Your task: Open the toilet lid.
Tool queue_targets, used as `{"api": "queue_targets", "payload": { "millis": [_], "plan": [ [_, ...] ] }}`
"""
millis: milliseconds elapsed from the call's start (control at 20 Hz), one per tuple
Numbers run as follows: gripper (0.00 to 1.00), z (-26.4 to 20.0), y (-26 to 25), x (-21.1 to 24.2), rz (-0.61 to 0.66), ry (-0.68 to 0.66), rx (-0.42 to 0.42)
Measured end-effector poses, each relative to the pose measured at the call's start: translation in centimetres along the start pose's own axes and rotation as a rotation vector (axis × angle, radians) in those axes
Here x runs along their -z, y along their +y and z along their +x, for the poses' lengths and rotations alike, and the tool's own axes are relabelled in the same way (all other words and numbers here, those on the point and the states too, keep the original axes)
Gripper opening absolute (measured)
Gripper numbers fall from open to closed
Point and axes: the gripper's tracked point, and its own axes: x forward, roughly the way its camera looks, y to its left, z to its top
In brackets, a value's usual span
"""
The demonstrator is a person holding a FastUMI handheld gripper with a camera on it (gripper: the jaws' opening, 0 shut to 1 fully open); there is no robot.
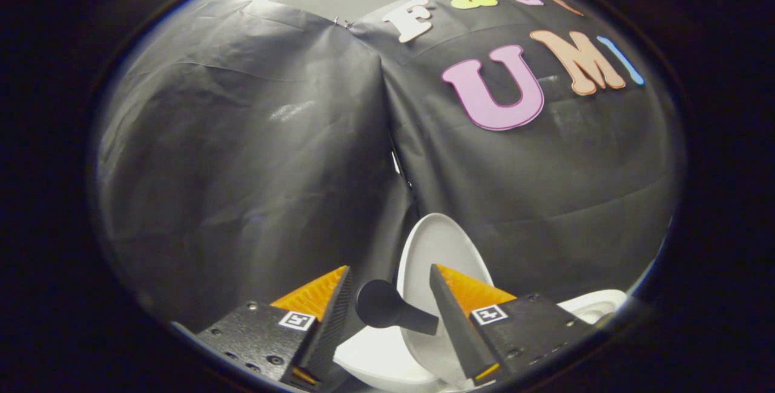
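Observation:
The white toilet lid (439, 247) stands raised, nearly upright, just ahead of my fingers, with its upper part rising beyond them against the black cloth. A black knob handle (381, 303) sticks out sideways from the lid's face and sits between my fingers. My gripper (389, 268) is open, with a wide gap. The knob's round end is close to the left finger (333, 302), and its stem runs toward the right finger (460, 302), which covers part of the lid. Below the handle lies the white toilet seat (375, 359).
Black booth cloth (242, 157) hangs close behind the toilet, and a seam in it runs down to the lid. Another part of the white toilet rim (596, 303) shows past the right finger.

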Motion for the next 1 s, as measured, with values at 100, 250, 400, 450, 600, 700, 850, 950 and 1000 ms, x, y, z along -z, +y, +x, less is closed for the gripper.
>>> {"api": "queue_targets", "payload": {
  "millis": [100,250,400,450,600,700,850,950,1000],
  "plan": [
    [0.86,-1.1,-0.1,-1.4,-0.005,-0.044,-0.002],
    [0.88,-2.9,-0.7,-3.8,-0.026,-0.103,0.013],
    [0.88,-5.3,-2.5,-5.8,-0.035,-0.152,0.060],
    [0.88,-6.1,-3.2,-6.4,-0.035,-0.165,0.078],
    [0.88,-9.5,-6.7,-7.6,-0.040,-0.201,0.171],
    [0.88,-11.8,-9.5,-8.0,-0.044,-0.211,0.243],
    [0.88,-15.9,-13.9,-8.5,-0.068,-0.226,0.351],
    [0.88,-18.7,-16.9,-8.5,-0.088,-0.226,0.416],
    [0.88,-20.3,-18.4,-8.4,-0.098,-0.229,0.449]
  ]
}}
